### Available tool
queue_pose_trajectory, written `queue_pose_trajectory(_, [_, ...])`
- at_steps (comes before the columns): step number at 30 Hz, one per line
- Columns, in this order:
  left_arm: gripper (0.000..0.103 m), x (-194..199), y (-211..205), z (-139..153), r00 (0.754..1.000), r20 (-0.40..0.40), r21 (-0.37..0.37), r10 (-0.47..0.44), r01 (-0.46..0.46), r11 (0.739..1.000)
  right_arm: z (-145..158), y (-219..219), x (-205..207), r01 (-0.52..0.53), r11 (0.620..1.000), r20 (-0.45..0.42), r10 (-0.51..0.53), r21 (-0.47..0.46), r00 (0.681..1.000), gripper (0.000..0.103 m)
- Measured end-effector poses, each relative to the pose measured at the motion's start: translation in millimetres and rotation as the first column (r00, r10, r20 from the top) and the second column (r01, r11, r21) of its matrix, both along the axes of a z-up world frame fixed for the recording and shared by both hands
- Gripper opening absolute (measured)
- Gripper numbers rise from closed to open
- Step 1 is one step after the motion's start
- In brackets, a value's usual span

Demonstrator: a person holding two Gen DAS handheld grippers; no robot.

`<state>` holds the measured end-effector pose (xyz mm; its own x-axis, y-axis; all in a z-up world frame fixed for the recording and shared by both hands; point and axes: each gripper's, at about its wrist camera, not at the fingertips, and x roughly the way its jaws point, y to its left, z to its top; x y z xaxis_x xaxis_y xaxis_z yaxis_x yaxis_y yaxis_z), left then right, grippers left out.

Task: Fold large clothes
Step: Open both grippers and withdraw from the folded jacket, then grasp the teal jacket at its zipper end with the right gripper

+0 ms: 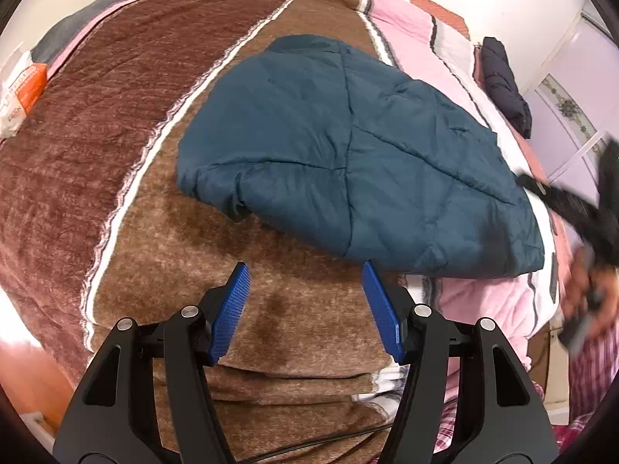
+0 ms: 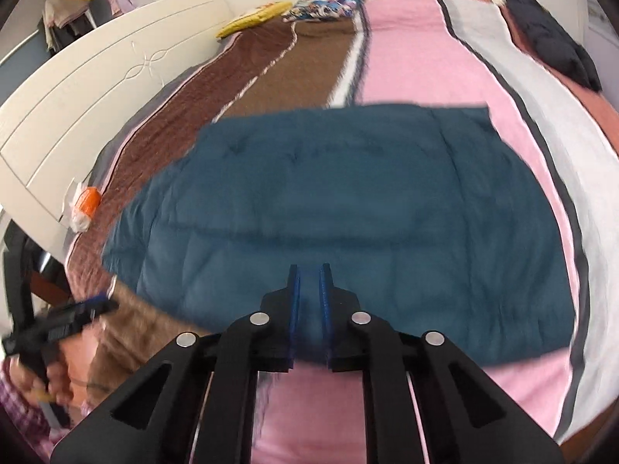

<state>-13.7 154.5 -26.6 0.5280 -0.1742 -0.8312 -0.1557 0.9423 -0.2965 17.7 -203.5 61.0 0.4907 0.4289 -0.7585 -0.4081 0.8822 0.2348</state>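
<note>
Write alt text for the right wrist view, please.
A folded teal quilted jacket lies flat on a striped brown, pink and grey bed blanket. The right gripper, nearly closed and empty, hovers over its near edge.

A big bed (image 2: pixel 425 58) with brown and pink striped blankets holds a folded, puffy teal jacket (image 2: pixel 348 212) in its middle.

A plain teal quilted jacket (image 1: pixel 348 147) lies on a brown, pink and white striped blanket (image 1: pixel 116 135).
</note>
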Motion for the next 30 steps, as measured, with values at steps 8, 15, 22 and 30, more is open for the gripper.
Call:
queue_pose_trajectory(8, [0.06, 5.7, 0.0, -4.4, 1.0, -0.003, -0.029, -0.015, 0.015, 0.999, -1.9, 51.8, 104.5, 0.011, 1.0, -0.03, -0.011, 0.003, 1.0, 0.011])
queue_pose_trajectory(15, [0.06, 17.9, 4.9, -13.1, 1.0, -0.017, -0.065, -0.011, 0.01, 0.998, -42.2, 86.2, 189.2, 0.034, 0.995, -0.118, -0.045, -0.092, 0.992, 0.011])
queue_pose_trajectory(22, [0.06, 28.5, 2.5, -18.5, 0.999, -0.021, -0.088, -0.035, 0.033, 0.996, -84.8, 94.0, 218.2, 0.033, 0.991, -0.23, -0.062, -0.128, 0.971, 0.008])
queue_pose_trajectory(30, [0.06, 19.6, -3.0, 0.9, 0.998, 0.028, -0.092, -0.058, 0.061, 0.994, -86.8, 95.6, 218.7, 0.04, 0.988, -0.23, -0.073, -0.148, 0.97, 0.005])
